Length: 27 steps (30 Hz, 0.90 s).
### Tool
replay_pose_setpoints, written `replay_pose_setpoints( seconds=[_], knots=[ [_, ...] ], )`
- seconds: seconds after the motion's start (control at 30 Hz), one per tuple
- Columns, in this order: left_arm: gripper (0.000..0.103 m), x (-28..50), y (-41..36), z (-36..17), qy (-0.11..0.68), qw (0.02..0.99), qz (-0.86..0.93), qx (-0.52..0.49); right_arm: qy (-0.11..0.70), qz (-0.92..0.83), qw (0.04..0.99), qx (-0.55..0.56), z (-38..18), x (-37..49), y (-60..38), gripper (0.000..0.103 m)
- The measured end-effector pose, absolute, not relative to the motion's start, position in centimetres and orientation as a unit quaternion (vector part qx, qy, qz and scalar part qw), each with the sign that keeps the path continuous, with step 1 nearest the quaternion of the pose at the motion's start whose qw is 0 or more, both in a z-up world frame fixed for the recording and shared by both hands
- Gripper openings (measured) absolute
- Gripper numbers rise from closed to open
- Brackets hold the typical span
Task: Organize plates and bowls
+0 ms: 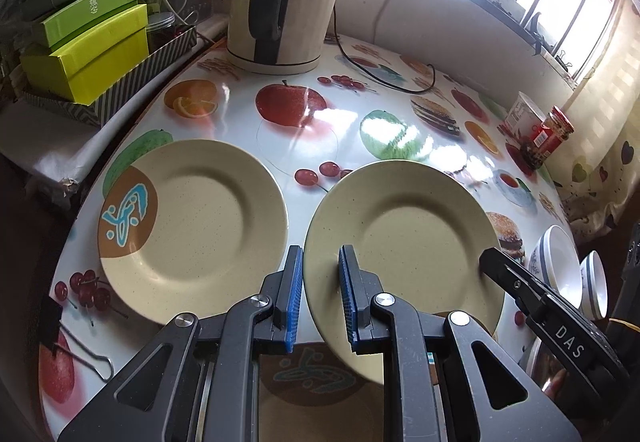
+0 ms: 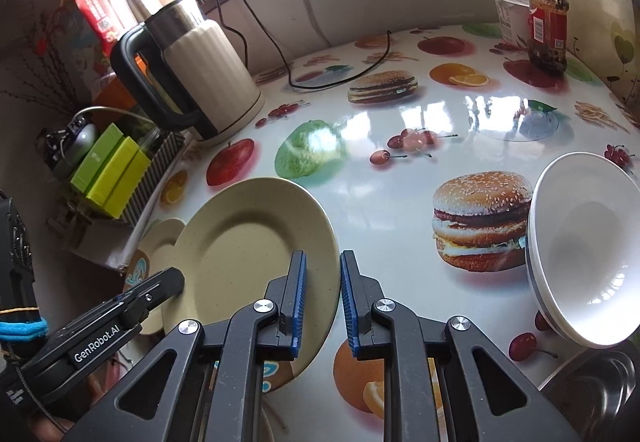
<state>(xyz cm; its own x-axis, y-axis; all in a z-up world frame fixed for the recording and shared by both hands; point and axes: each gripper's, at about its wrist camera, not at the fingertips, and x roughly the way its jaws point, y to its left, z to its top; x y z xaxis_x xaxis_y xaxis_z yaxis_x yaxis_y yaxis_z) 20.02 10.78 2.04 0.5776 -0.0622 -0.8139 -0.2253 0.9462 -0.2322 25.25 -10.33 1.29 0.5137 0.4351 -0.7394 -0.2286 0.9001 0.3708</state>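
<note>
Over the table [image 1: 224, 110], both grippers pinch one plate's rim: left gripper [image 1: 320, 296] and right gripper [image 2: 322, 302] clenched, plate [image 1: 404, 238] tilted, airborne beside its twin [image 1: 192, 218]. Uneven lifting could slip it.

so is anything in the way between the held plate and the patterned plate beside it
Nothing visible. The held plate and the patterned plate are apart, with only bare table between them. The patterned plate's top is empty, and the kettle stands well behind both.
</note>
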Motion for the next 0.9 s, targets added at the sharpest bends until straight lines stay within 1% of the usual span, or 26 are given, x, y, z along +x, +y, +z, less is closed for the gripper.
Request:
replay_pose_setpoints(
  seconds=[0.9],
  knots=[
    [0.019, 10.9, 12.1, 0.9, 0.457, 0.869, 0.081, -0.173, 0.463, 0.235, 0.851, 0.082, 0.9, 17.4, -8.6, 0.017]
  ],
)
